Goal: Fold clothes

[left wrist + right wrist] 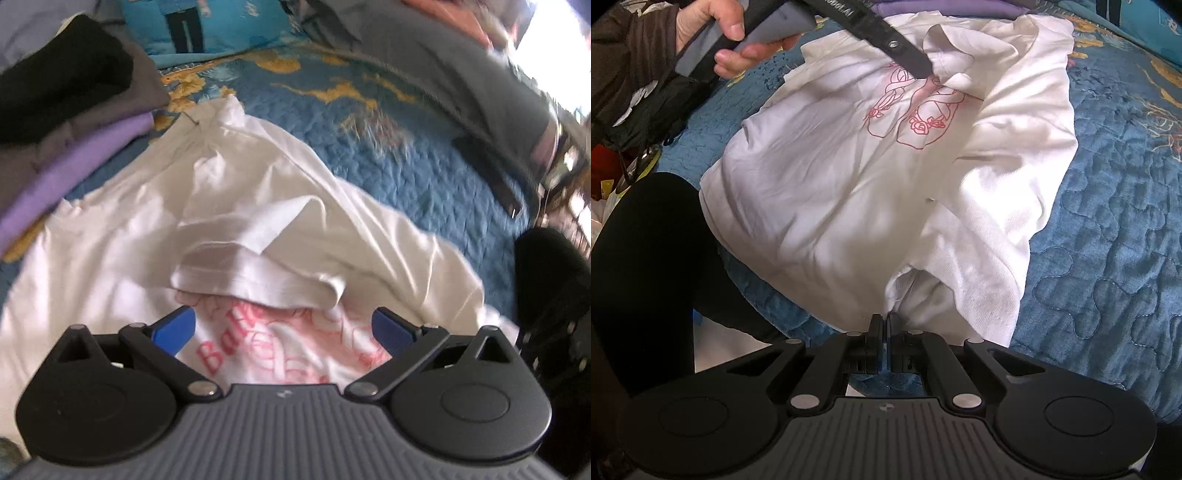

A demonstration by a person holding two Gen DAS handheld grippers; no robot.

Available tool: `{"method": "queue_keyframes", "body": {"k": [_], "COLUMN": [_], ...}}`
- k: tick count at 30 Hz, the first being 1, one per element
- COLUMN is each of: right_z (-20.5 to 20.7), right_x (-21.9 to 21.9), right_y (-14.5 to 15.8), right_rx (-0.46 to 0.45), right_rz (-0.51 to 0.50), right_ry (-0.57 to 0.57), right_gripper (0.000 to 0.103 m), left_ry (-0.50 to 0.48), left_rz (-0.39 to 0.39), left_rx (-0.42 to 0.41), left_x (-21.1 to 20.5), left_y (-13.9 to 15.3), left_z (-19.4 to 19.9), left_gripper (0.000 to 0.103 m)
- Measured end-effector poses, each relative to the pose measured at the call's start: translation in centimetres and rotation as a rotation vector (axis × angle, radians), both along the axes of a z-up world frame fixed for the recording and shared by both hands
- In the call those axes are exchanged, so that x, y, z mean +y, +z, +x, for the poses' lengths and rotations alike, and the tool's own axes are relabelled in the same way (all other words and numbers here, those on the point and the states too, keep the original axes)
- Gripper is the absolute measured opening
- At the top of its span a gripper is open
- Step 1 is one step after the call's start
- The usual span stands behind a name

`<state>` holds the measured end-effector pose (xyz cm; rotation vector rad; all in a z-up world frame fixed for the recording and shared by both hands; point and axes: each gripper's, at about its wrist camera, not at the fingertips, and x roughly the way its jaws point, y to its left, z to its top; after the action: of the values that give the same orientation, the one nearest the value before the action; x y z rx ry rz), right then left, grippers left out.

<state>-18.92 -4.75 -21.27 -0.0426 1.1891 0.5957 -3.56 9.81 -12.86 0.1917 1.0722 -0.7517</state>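
A white T-shirt [849, 192] with a pink line drawing and pink lettering on its front lies spread on a bed covered by a blue quilted bedspread [1108, 240] with yellow patterning. The right gripper [885, 326] has its two fingers pressed together, clamped on the near edge of the T-shirt, where the cloth bunches into a small fold right at the fingertips. The left gripper [283, 328] hangs over the printed part of the shirt with its blue-padded fingers [175, 328] spread wide apart and nothing between them; just beyond them a sleeve or folded flap [258, 258] of the same shirt lies doubled over the print. In the right wrist view a bare hand [716, 33] with a dark sleeve holds the handle of the left gripper at the upper left, and one of its black fingers reaches down to the shirt near the top of the drawing. Beside the shirt, at the left of the left wrist view, sits a stack of folded clothes [66, 122]: black on top, grey beneath, purple lowest, its edge just beside the white cloth. A light blue pillow [207, 29] with a printed figure lies at the far end of the bed, and a grey garment [443, 74] lies along the bed's right side. No container shows in either view.
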Motion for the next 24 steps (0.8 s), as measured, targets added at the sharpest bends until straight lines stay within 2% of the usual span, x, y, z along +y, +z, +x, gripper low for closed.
{"method": "queue_keyframes", "body": {"k": [3, 11, 13, 15, 16, 18, 19, 20, 21, 22, 23, 24], "right_z": [-0.1, -0.1, -0.1, -0.1, -0.1, -0.1, -0.1, -0.1, -0.1, -0.1, -0.1, -0.1], "right_x": [-0.1, -0.3, -0.4, -0.4, -0.4, -0.5, -0.5, -0.5, -0.5, -0.6, -0.6, -0.7], "right_y": [-0.1, -0.2, -0.3, -0.3, -0.3, -0.3, -0.3, -0.4, -0.4, -0.4, -0.3, -0.3], "right_rx": [-0.001, 0.003, 0.004, 0.004, 0.005, 0.005, 0.004, 0.004, 0.004, 0.003, 0.003, 0.002], "right_rz": [0.005, 0.022, 0.025, 0.028, 0.029, 0.033, 0.034, 0.035, 0.036, 0.036, 0.036, 0.037], "right_ry": [-0.002, -0.009, -0.010, -0.011, -0.012, -0.013, -0.014, -0.013, -0.013, -0.013, -0.013, -0.012], "right_gripper": [0.002, 0.002, 0.002, 0.002, 0.002, 0.002, 0.002, 0.002, 0.002, 0.002, 0.002, 0.002], "left_ry": [0.083, 0.278, 0.330, 0.389, 0.411, 0.447, 0.462, 0.477, 0.495, 0.514, 0.533, 0.552], "left_rz": [-0.110, -0.350, -0.403, -0.450, -0.471, -0.504, -0.517, -0.531, -0.541, -0.553, -0.565, -0.578], "left_rx": [0.044, 0.044, 0.084, 0.141, 0.169, 0.199, 0.207, 0.216, 0.224, 0.234, 0.245, 0.256], "left_x": [0.5, 1.7, 2.1, 2.4, 2.5, 2.6, 2.7, 2.9, 3.1, 3.3, 3.5, 3.8], "left_y": [-0.9, -0.9, -1.4, -2.3, -2.8, -3.6, -3.8, -4.0, -4.3, -4.6, -4.9, -5.3], "left_z": [0.9, 3.3, 4.2, 5.0, 5.3, 5.5, 5.4, 5.4, 5.4, 5.4, 5.4, 5.5], "left_gripper": [0.103, 0.103, 0.102, 0.095, 0.089, 0.083, 0.074, 0.060, 0.051, 0.028, 0.014, 0.010]}}
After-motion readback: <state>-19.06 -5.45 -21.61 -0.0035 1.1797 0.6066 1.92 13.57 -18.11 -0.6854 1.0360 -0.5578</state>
